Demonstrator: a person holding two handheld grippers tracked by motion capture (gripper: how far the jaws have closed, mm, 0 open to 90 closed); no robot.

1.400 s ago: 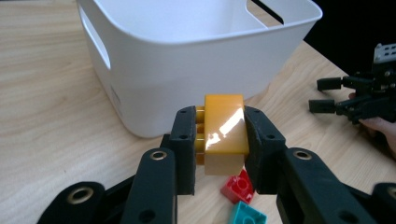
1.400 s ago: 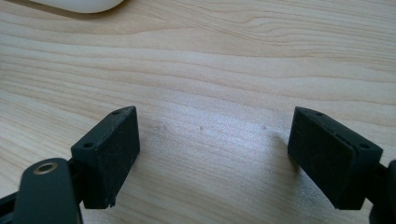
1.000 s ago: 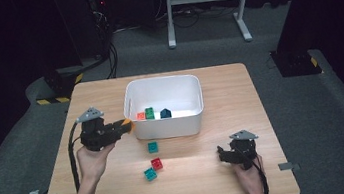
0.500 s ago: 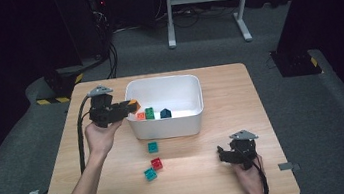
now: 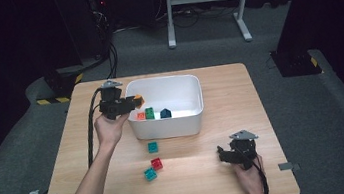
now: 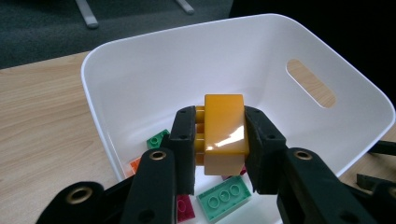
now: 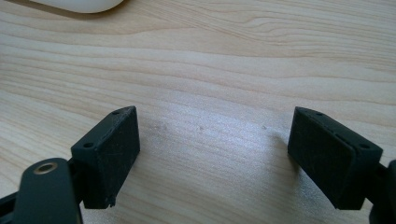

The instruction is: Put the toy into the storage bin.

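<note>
Left gripper (image 6: 219,140) clamped on an orange brick (image 6: 224,133), held above the near-left corner of the white tub (image 5: 194,91), loose bricks inside below it, right gripper (image 7: 212,158) resting low over the bare wooden table (image 7: 224,56), jaws spread wide, holding nothing

The bin (image 5: 183,120) sits on the bench (image 5: 240,93), toward its far side. Several bricks (image 5: 150,113) lie inside it, at its left end. Three more bricks (image 5: 153,147) lie on the bench just in front of the bin. The left claw (image 5: 136,100) holds a block (image 6: 224,133) over the bin's left rim. The right claw (image 5: 224,153) rests on the bench at the near right, well apart from the bin.
</note>
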